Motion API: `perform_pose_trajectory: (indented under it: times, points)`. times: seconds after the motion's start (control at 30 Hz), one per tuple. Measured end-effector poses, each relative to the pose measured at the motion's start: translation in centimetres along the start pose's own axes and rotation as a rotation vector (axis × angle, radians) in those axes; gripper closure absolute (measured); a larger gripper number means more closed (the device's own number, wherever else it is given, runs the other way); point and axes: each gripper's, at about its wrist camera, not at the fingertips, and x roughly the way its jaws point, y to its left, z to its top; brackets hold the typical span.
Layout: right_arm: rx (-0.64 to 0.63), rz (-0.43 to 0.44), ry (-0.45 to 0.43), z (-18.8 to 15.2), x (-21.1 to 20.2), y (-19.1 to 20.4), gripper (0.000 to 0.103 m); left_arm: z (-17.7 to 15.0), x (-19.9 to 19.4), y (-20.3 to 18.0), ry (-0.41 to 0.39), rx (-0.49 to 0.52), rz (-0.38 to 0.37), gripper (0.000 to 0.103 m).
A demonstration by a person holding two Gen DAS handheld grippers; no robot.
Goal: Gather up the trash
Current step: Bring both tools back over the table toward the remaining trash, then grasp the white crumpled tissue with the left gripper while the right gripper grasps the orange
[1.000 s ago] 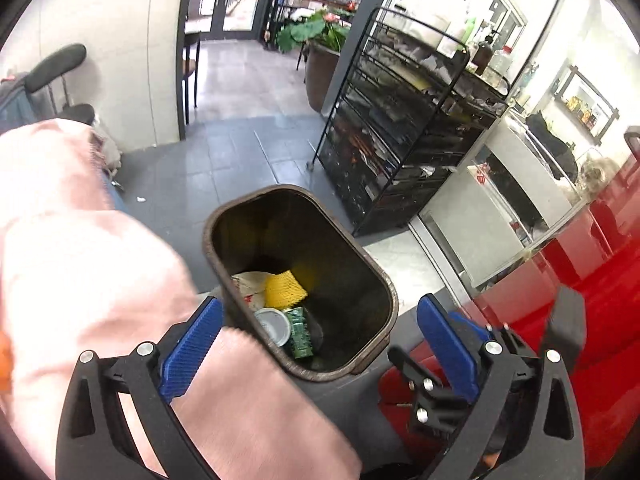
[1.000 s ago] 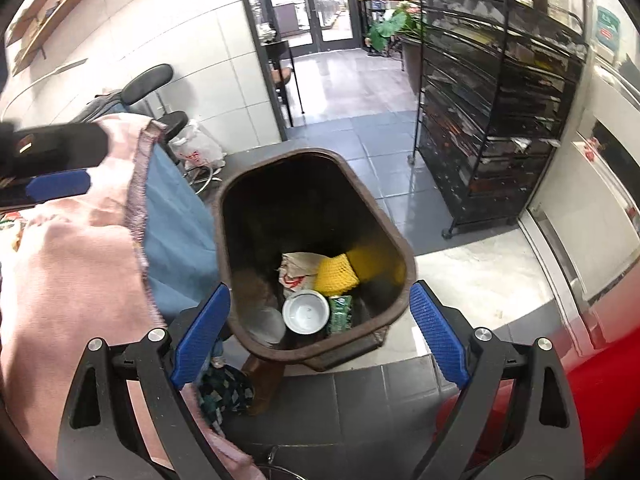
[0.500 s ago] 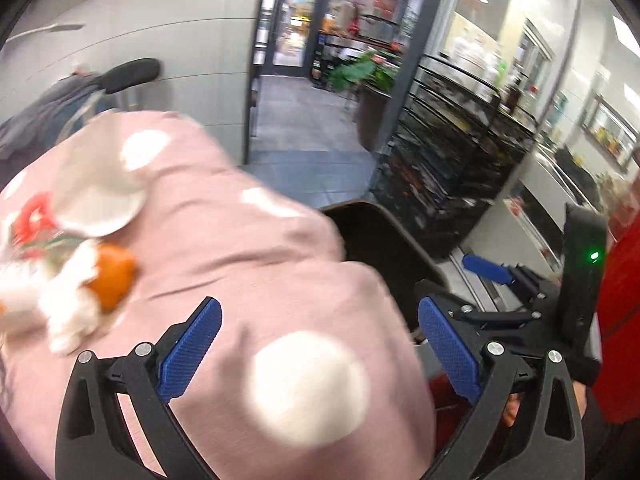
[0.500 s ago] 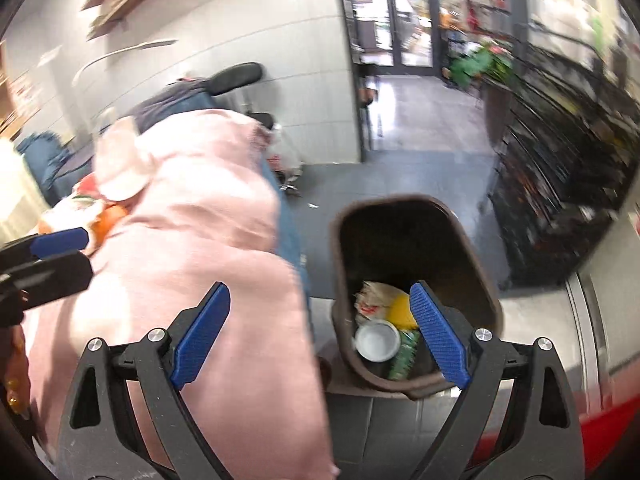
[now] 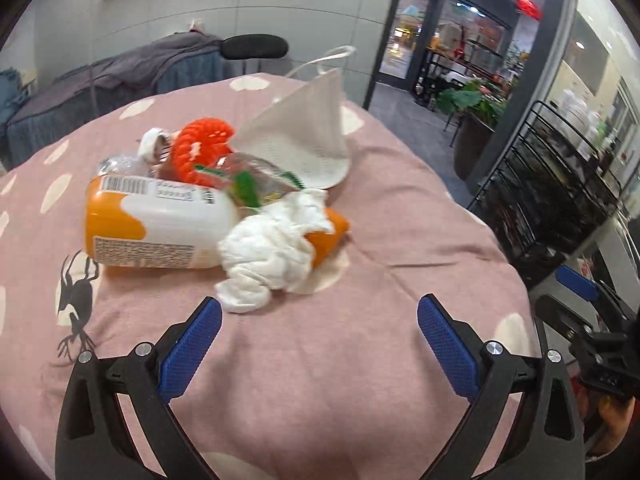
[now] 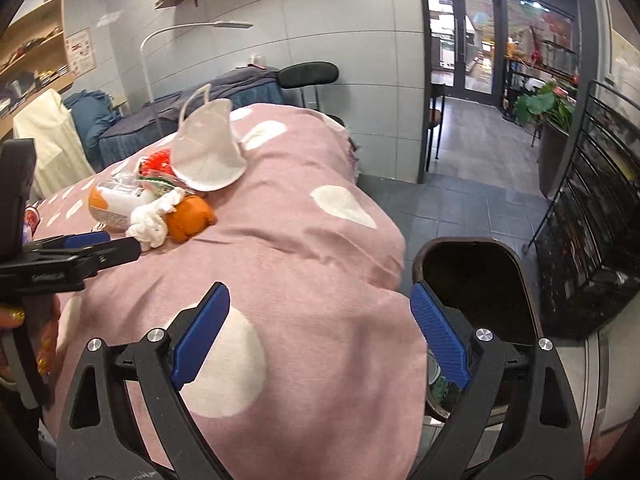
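One pink polka-dot blanket (image 5: 400, 240) covers the desk, one brown bin (image 6: 480, 280) sits off its right edge. Trash pile mid-blanket: one bottle (image 5: 160, 232), one mask (image 5: 304, 136), one tissue wad (image 5: 272, 256). Both hand-held grippers, left (image 5: 318, 344) and right (image 6: 320, 328), gape empty.

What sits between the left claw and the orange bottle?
A crumpled white tissue, lying against the orange bottle right ahead of the open left claw; otherwise bare pink blanket. Left wrist view shows it.
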Motion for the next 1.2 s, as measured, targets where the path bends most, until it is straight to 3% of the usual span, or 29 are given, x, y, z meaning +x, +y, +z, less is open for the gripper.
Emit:
perform_pose_trajectory:
  times: [0.17,0.4,0.5,0.57,0.67,0.97,1.2]
  points:
    - [-0.035,0.051,0.001,0.9,0.2,1.7,0.013,0.9,1.4,1.5,0.048,-0.01,0.047,0.019]
    - [-0.076,0.068,0.008,2.1,0.7,3.5,0.013,1.6,3.3,3.0,0.085,-0.023,0.056,0.022]
    - [-0.088,0.077,0.017,2.3,1.1,3.8,0.013,1.4,3.7,3.0,0.112,-0.03,0.043,0.035]
    - [-0.098,0.082,0.023,2.5,1.5,4.1,0.013,1.3,3.9,3.1,0.128,-0.033,0.029,0.057]
    - [-0.113,0.1,0.039,2.9,2.1,4.7,0.013,0.9,3.4,3.4,0.121,-0.043,0.031,0.067]
    - [-0.182,0.165,0.127,4.4,5.4,7.2,0.013,-0.5,-1.8,4.9,-0.008,-0.078,0.022,0.071]
    - [-0.29,0.196,0.22,5.4,8.6,11.1,0.013,-1.4,-3.7,6.2,-0.033,-0.11,0.028,0.071]
